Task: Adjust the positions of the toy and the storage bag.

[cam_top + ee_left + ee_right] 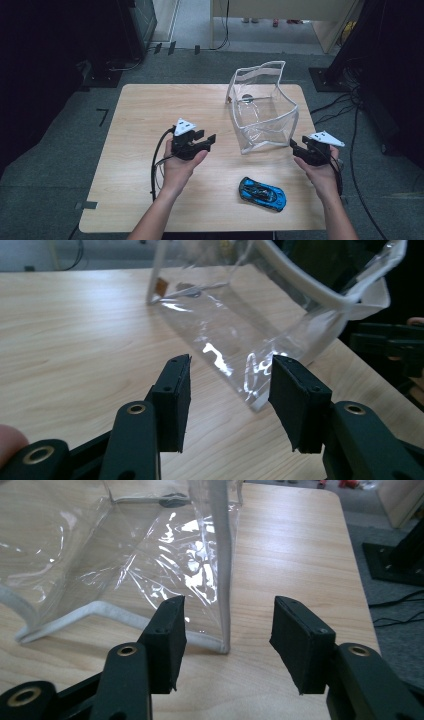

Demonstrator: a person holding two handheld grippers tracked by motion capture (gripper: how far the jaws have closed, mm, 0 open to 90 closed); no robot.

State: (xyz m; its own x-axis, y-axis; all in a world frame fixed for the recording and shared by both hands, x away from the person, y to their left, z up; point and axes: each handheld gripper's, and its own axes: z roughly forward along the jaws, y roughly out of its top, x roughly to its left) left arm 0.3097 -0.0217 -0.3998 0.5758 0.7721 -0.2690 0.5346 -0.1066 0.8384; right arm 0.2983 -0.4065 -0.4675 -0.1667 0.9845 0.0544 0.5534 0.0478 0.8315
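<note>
Clear plastic bag cut off in both gripper views; left tongs and right tongs half-parted, empty.

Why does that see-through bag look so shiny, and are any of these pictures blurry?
High view: soft and slightly blurred; the clear bag catches faint white streaks, the room around the table is dark. Left gripper view: bright glare patches on the bag's plastic; the jaws up close look sharp. Right gripper view: creases flash white highlights, and the wood grain is crisp.
</note>
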